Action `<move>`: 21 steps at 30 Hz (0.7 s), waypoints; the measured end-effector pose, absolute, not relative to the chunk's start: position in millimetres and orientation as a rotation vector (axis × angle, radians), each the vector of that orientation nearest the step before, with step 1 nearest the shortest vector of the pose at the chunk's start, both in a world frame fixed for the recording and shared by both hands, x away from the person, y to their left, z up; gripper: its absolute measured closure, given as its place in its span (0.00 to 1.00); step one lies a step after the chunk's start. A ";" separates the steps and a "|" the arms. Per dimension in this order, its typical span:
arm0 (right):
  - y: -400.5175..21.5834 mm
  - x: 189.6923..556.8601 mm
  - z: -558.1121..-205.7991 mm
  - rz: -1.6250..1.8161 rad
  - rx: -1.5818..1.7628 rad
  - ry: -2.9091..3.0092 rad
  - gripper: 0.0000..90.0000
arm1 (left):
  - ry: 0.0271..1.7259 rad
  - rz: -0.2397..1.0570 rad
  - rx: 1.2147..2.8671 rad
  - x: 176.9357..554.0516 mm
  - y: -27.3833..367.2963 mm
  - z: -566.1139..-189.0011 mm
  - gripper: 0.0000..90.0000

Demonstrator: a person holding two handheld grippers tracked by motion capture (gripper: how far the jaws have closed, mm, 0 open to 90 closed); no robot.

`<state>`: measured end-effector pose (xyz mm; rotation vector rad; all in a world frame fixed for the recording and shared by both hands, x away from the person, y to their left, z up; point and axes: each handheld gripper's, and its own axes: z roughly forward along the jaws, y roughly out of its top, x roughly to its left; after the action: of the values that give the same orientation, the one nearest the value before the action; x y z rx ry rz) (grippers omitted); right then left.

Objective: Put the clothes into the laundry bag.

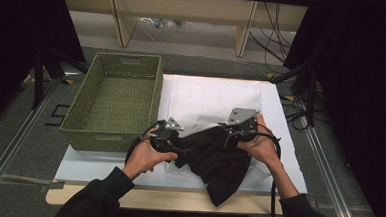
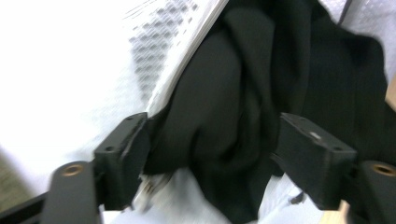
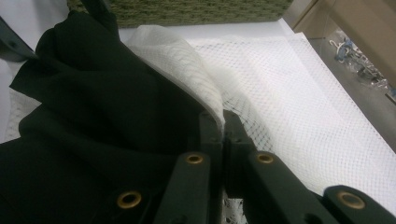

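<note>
Your right gripper is clenched on the white mesh bag's rim. Left gripper jaws are released, w/ the black garment bunched between them, at the table's front edge, partly in the bag.

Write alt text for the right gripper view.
The right gripper is shut on the edge of a white mesh bag, with a black garment bunched at the bag's mouth. A green woven basket stands behind.
</note>
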<state>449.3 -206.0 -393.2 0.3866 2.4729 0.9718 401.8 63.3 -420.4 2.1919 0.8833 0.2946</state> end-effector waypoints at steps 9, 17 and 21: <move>-204.6 450.1 -394.6 0.971 0.382 2.474 0.99 | 0.834 0.131 2.207 403.0 60.5 -449.5 0.59; -204.5 450.8 -395.6 0.969 0.374 2.481 0.99 | 0.799 0.142 2.206 415.0 37.1 -460.1 0.89; -204.3 451.7 -395.2 0.971 0.352 2.479 0.99 | 0.822 0.155 2.203 421.2 29.1 -458.4 0.91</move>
<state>451.7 -204.3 -395.2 0.3524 2.4790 0.9714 421.2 29.1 -458.4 2.2035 0.8224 0.1555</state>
